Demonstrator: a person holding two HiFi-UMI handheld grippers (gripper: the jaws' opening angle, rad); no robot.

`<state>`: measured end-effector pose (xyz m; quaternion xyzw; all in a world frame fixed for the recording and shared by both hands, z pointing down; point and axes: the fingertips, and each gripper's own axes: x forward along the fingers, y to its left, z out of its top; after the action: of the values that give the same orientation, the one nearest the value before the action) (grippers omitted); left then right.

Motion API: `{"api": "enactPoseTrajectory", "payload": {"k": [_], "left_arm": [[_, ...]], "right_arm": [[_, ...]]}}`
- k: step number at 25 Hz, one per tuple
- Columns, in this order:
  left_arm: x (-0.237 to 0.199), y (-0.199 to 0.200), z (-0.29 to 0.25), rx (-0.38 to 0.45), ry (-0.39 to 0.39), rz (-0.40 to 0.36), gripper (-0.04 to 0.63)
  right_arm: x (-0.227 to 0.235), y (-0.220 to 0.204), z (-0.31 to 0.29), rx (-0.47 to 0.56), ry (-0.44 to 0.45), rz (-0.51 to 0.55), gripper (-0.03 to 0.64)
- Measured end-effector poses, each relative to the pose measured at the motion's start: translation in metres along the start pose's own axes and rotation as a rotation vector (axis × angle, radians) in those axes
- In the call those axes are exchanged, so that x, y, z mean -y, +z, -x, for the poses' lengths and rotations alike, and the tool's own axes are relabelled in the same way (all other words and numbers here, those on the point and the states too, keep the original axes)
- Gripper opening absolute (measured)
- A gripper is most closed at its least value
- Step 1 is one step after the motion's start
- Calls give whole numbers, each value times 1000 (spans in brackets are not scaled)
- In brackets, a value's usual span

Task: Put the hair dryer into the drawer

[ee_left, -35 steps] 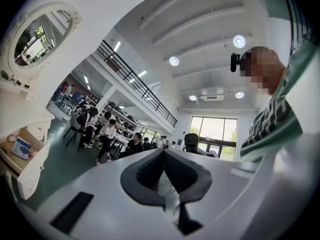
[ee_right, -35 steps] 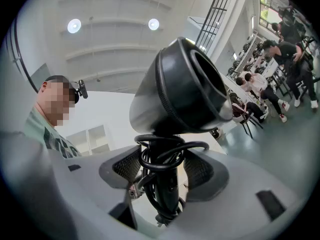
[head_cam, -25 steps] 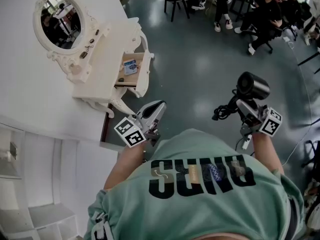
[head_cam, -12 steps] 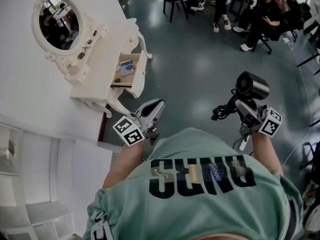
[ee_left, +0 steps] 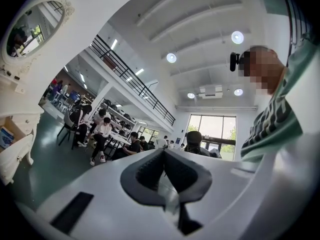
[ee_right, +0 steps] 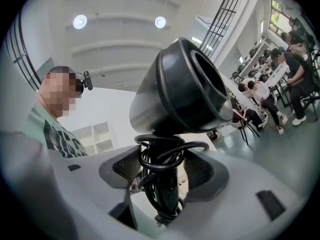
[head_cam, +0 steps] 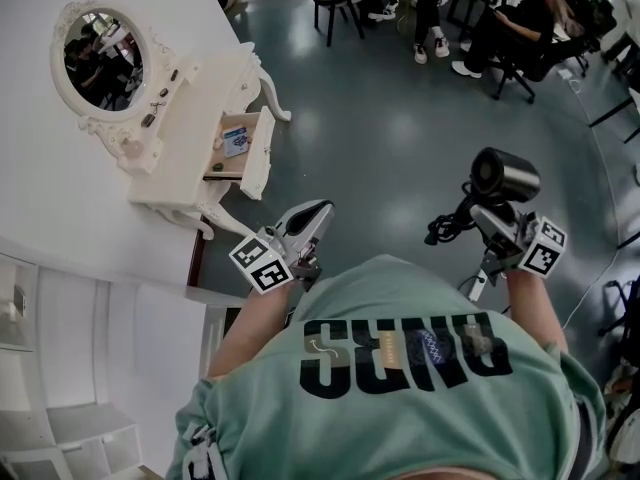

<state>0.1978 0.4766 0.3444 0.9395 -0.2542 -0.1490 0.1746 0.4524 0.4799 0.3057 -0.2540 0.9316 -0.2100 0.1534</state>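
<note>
Although unseen from right gripper [ee_right: 161,168], drawer [head_cam: 254,158].

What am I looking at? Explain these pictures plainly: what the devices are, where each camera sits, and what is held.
There is no robot here. A person holds a pair of hand-held tongs in each hand. The head view comes from a camera on the person's head, looking steeply down at the left tongs and right tongs. The other two views come from cameras riding on the tongs themselves. The right tongs are closed on the handle of a black hair dryer, whose cord is looped round that handle. The left tongs are closed and empty. Ahead on the left stands a white dressing table with an oval mirror and an open drawer.
</note>
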Motion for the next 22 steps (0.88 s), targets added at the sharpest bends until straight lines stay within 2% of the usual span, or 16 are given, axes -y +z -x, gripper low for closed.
{"api": "enactPoseTrajectory", "payload": {"k": [6, 11, 17, 22], "left_arm": [[-11, -4, -20, -20, 13, 11, 11], [-54, 3, -28, -16, 5, 38, 11], [-155, 27, -34, -19, -48, 52, 9], [-262, 79, -50, -46, -119, 62, 11]], "right_arm": [[24, 6, 3, -4, 3, -29, 261], [50, 8, -30, -9, -10, -28, 261], [96, 11, -111, 9, -39, -11, 261], [138, 32, -211, 70, -80, 2, 261]]}}
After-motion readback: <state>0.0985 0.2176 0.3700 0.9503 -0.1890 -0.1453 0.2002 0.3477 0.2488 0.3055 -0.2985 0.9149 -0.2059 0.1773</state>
